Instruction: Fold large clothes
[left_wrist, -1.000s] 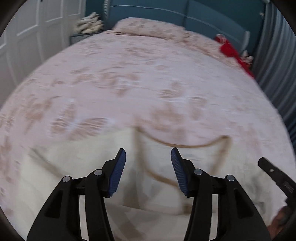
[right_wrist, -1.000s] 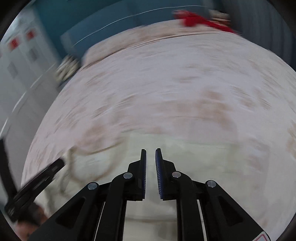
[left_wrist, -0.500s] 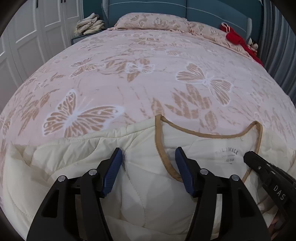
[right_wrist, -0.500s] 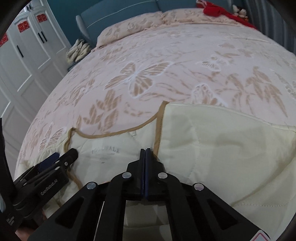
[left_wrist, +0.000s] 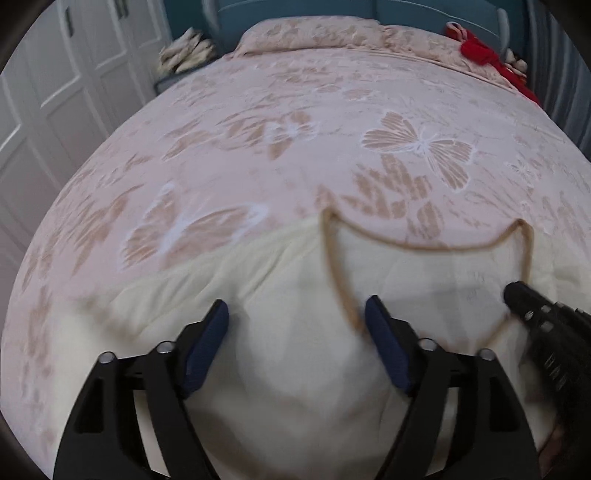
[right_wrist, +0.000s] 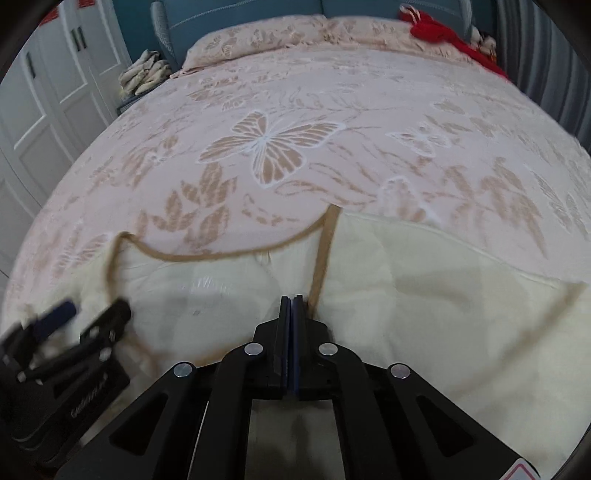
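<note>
A cream quilted garment (left_wrist: 295, 369) with tan-trimmed neckline (right_wrist: 321, 258) is lying spread across the near end of a bed (left_wrist: 258, 147) covered in a pink butterfly-print bedspread (right_wrist: 277, 147). The left gripper (left_wrist: 297, 343) is hovering over the garment's left shoulder area, its blue-padded jaws standing wide and opening, cream fabric showing between them but not pressed by the pads. The right gripper (right_wrist: 291, 317) is sitting at the right side of the neckline, its jaws nearly together; whether they are pinching fabric beside the tan trim cannot be told. A pillow (right_wrist: 258, 33) is resting at the headboard (right_wrist: 240, 11), a red cloth (left_wrist: 480, 51) lying at the far right corner. White wardrobe doors (left_wrist: 55, 92) are standing along the left.
</note>
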